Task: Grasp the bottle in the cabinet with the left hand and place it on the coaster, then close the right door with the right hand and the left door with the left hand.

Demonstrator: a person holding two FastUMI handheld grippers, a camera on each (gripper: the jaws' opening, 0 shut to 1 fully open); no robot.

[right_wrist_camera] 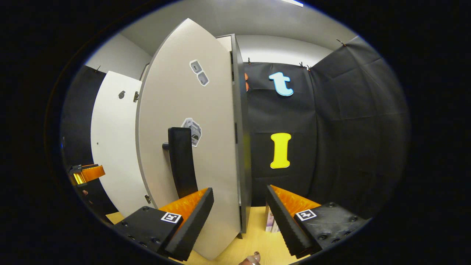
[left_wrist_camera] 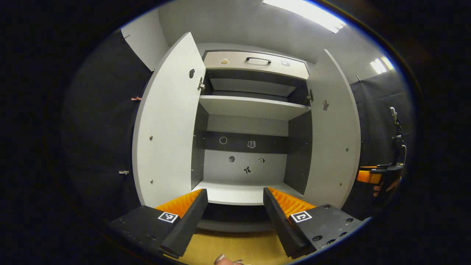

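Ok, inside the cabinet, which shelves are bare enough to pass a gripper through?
The bottom shelf lies bare between the two open doors, left door and right door. The upper shelf is bare too, under the drawer. Tightest spot: the right gripper straddling the right door's edge.

Open cabinet (left_wrist_camera: 254, 121) beyond spread tool (left_wrist_camera: 235, 213)

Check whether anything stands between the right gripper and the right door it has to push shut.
Nothing visible does. The right gripper, fingers open, looks straight at the outer side of the right door. The door's black handle sits just above the left finger, and nothing lies between the gripper and the panel.
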